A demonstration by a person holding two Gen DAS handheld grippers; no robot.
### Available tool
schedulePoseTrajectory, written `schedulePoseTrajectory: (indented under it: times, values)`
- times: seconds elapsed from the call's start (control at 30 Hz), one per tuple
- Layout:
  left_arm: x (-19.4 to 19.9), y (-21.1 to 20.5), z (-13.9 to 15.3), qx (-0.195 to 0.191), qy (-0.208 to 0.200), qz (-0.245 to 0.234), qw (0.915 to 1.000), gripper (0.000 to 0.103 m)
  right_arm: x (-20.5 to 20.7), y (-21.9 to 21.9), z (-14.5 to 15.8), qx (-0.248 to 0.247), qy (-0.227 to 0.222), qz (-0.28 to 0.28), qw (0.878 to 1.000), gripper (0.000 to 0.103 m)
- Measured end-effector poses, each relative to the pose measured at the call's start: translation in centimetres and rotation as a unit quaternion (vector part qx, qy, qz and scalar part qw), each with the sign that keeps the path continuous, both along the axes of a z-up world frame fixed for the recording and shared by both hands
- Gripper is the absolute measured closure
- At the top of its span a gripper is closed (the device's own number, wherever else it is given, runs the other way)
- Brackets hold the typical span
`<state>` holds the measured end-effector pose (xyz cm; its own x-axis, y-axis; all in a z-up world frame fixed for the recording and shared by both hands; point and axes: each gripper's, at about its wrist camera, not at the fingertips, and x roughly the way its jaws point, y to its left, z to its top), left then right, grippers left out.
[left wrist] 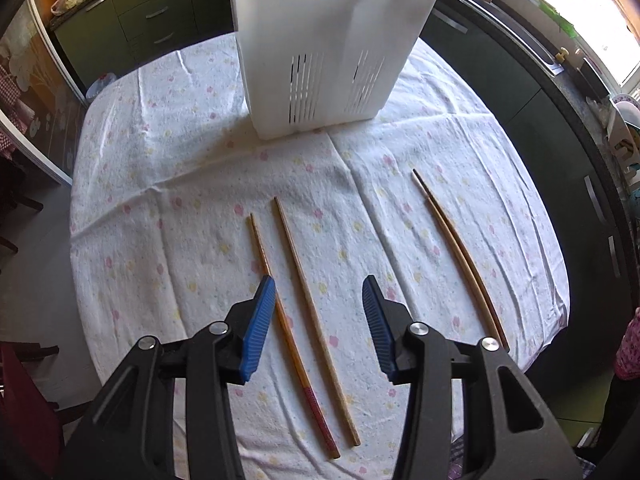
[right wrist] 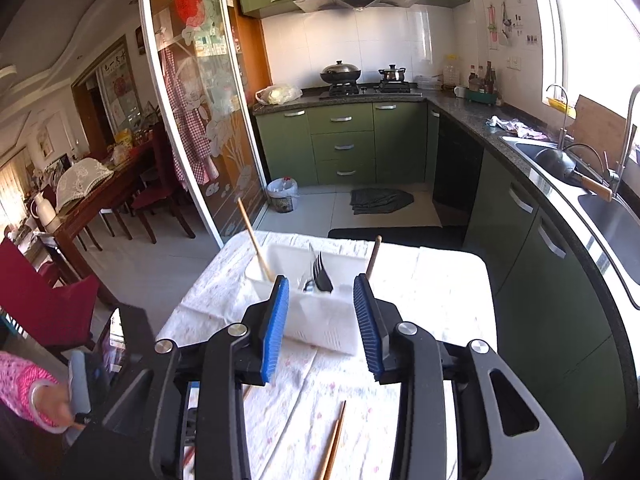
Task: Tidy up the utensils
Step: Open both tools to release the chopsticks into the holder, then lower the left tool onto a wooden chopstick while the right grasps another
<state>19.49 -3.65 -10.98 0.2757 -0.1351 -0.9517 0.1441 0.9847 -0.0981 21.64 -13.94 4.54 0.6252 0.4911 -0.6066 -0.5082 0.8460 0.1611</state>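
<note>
From the left wrist, the left gripper (left wrist: pixel 319 292) is held wide open and empty, ribbed blue pads above two slim wooden chopsticks (left wrist: pixel 312 316) laid on a crumpled floral tablecloth (left wrist: pixel 160 208); a paired set (left wrist: pixel 456 256) lies well apart – rightward.

From the right wrist, the right gripper (right wrist: pixel 321 292) is likewise spread and empty before the white slotted plastic caddy (right wrist: pixel 316 320), in which forks (right wrist: pixel 322 278) and wooden handles (right wrist: pixel 256 244) are stood.

Left gripper (left wrist: pixel 319 294) and right gripper (right wrist: pixel 321 294) both hold jaws spread, empty.
</note>
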Motion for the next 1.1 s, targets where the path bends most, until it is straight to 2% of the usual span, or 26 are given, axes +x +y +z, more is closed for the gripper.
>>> schedulePoseTrajectory:
  times: [0.17,0.3,0.5,0.63,0.77,0.83,0.97,1.1]
  values:
    - [0.3,-1.2,-2.3,0.011,0.021,0.009,0.9997,0.060,-2.8,-1.7,-2.8,-0.014,0.027,0.013,0.999,0.068]
    - [0.9,-1.7,-3.6,0.012,0.039,0.025,0.9988,0.060,-4.0,-3.1,-5.3,-0.023,0.052,0.016,0.998,0.061]
    - [1.5,-1.9,-5.2,0.015,0.054,0.045,0.9974,0.060,-4.2,-4.9,-9.2,-0.035,0.094,0.012,0.995,0.057]
    - [1.4,-2.2,-5.1,0.019,0.049,0.048,0.9974,0.061,-3.5,-4.7,-11.6,-0.057,0.123,0.010,0.991,0.053]
    - [1.4,-2.6,-5.0,0.033,0.040,0.048,0.9975,0.078,-2.4,-3.6,-14.9,-0.092,0.159,0.013,0.983,0.053]
    - [1.3,-2.4,-4.8,0.031,0.041,0.047,0.9976,0.085,-1.6,-2.8,-16.8,-0.113,0.176,0.014,0.978,0.063]
    - [0.8,-1.9,-5.0,0.034,0.037,0.033,0.9982,0.085,0.0,-1.1,-19.8,-0.140,0.203,0.015,0.969,0.069]
    - [0.6,-1.5,-5.0,0.039,0.033,0.027,0.9983,0.085,1.0,0.7,-21.4,-0.146,0.222,0.025,0.964,0.077]
